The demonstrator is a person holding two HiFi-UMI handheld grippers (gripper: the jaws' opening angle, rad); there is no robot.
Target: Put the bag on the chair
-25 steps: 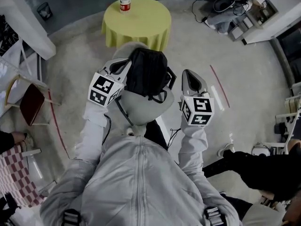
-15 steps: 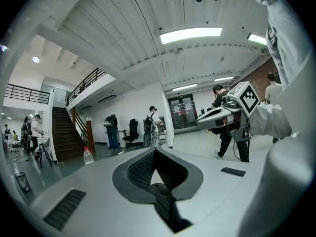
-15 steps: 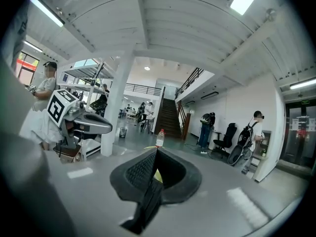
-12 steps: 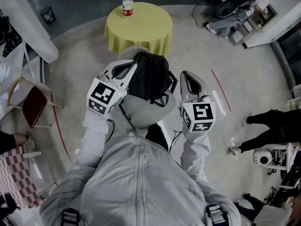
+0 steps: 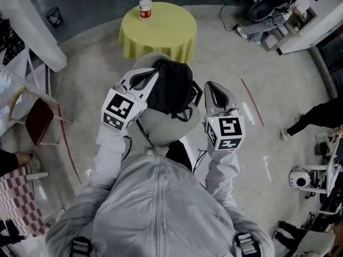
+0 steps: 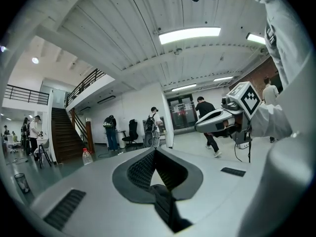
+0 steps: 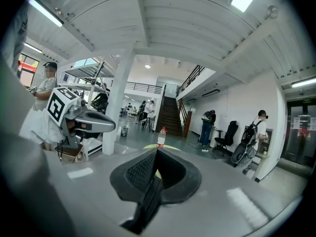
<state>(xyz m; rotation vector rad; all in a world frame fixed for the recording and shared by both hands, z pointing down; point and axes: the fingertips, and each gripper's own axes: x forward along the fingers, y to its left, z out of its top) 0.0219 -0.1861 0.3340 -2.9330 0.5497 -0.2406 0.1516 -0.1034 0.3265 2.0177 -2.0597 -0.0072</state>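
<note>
A black bag (image 5: 170, 87) with loose straps sits high in front of my grey jacket, between the two grippers, on a rounded grey shape (image 5: 161, 123). What carries it is hidden. My left gripper (image 5: 143, 75) lies against the bag's left side, shut, with nothing between its pads (image 6: 154, 152). On the bag's right, my right gripper (image 5: 214, 84) is also shut and empty (image 7: 157, 153). Both point level into the hall. A chair (image 5: 35, 116) with a dark red seat stands on the floor far left.
A round table under a yellow cloth (image 5: 158, 28) stands straight ahead with a plastic bottle (image 5: 144, 1) on it. A red line (image 5: 252, 101) marks the floor at right. Desks and gear (image 5: 278, 15) fill the far right corner. People stand and walk by the stairs (image 7: 170, 112).
The grippers and bag have barely shifted. The person in black at the right has walked off toward the right edge.
</note>
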